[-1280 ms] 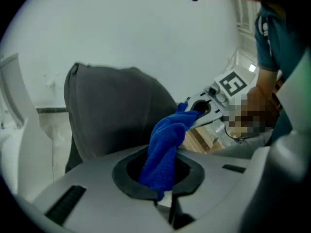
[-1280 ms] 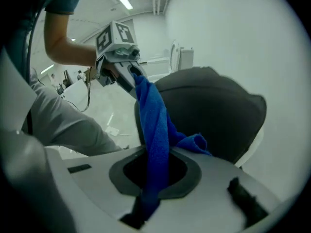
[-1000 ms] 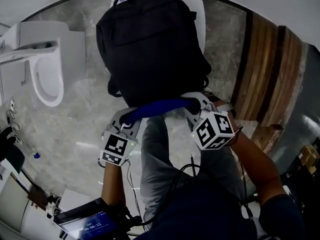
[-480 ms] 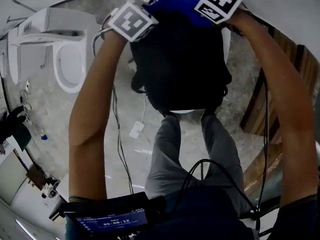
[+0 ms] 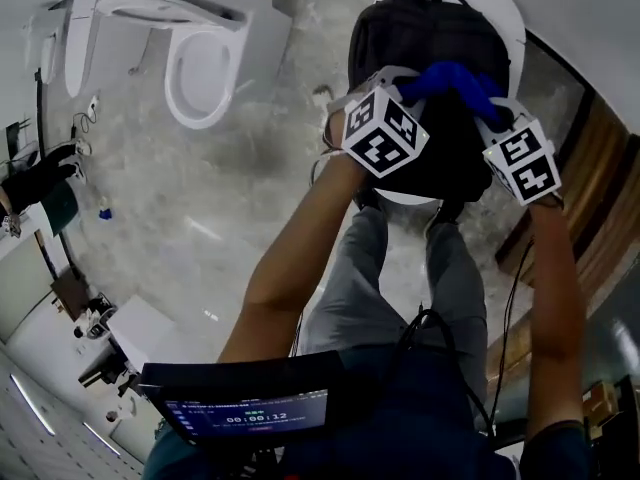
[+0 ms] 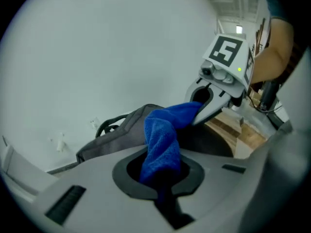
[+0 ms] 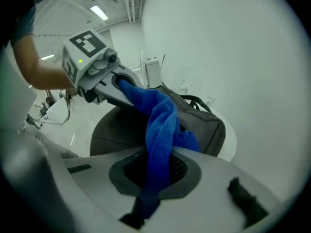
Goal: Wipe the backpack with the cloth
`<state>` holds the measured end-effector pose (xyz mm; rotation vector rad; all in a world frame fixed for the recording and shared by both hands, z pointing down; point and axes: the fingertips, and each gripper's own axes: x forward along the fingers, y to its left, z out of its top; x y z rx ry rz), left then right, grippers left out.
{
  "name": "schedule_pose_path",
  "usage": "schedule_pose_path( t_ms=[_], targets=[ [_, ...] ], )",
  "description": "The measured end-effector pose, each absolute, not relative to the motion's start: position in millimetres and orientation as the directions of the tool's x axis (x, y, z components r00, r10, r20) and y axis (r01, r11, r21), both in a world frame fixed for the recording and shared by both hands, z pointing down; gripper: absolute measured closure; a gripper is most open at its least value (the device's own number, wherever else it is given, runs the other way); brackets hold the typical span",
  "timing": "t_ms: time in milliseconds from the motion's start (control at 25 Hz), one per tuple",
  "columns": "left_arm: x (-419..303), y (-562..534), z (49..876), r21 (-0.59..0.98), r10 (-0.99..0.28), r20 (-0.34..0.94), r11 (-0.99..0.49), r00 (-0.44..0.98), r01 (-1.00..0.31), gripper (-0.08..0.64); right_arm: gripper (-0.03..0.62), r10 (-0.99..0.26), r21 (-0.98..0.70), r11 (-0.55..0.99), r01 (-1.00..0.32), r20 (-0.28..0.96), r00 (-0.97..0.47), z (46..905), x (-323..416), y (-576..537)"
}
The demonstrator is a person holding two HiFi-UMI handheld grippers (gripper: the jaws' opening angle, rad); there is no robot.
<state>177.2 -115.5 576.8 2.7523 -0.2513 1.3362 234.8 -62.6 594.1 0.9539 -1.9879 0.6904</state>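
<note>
A black backpack [image 5: 425, 38] lies on a round white table [image 5: 512, 28]. A blue cloth [image 5: 455, 80] is stretched across the middle of the backpack between my two grippers. My left gripper [image 5: 402, 88] is shut on the cloth's left end, my right gripper [image 5: 495, 116] on its right end. In the left gripper view the cloth [image 6: 163, 135] runs from my jaws over the backpack [image 6: 121, 130] to the right gripper [image 6: 218, 89]. The right gripper view shows the cloth [image 7: 163, 123] leading to the left gripper [image 7: 99, 74] above the backpack [image 7: 206, 123].
A white toilet [image 5: 205, 63] stands on the marble floor [image 5: 180, 198] to the left. Wooden slats [image 5: 590, 188] run along the right. A white wall [image 6: 97, 47] rises close behind the table. The person's legs [image 5: 360, 288] are below the table.
Both grippers have drawn the cloth back from the far top of the backpack to its middle. A second ago the cloth was at the backpack's near edge.
</note>
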Motion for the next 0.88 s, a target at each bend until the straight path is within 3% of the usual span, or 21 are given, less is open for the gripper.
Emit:
schedule_pose_path(
  t_ms=[200, 360, 640, 880],
  targets=[
    [144.6, -38.5, 580.0, 0.049, -0.125, 0.758, -0.968, 0.64, -0.246, 0.532, 0.568, -0.378, -0.168, 0.423, -0.89, 0.86, -0.342, 605.3, 205.9, 12.5],
    [119.1, -2.7, 573.8, 0.058, -0.109, 0.741, -0.973, 0.662, -0.225, 0.532, 0.568, -0.351, -0.192, 0.381, -0.905, 0.875, -0.334, 611.5, 175.4, 64.1],
    [88.2, 3.0, 472.2, 0.077, -0.135, 0.615, -0.97, 0.777, -0.23, 0.532, 0.568, -0.66, -0.089, 0.17, -0.981, 0.729, -0.18, 490.7, 164.5, 69.6],
    [61.6, 25.7, 313.5, -0.002, -0.162, 0.421, -0.984, 0.893, -0.177, 0.532, 0.568, -0.908, -0.106, 0.004, -0.994, 0.416, -0.048, 315.8, 141.0, 85.8]
  ],
)
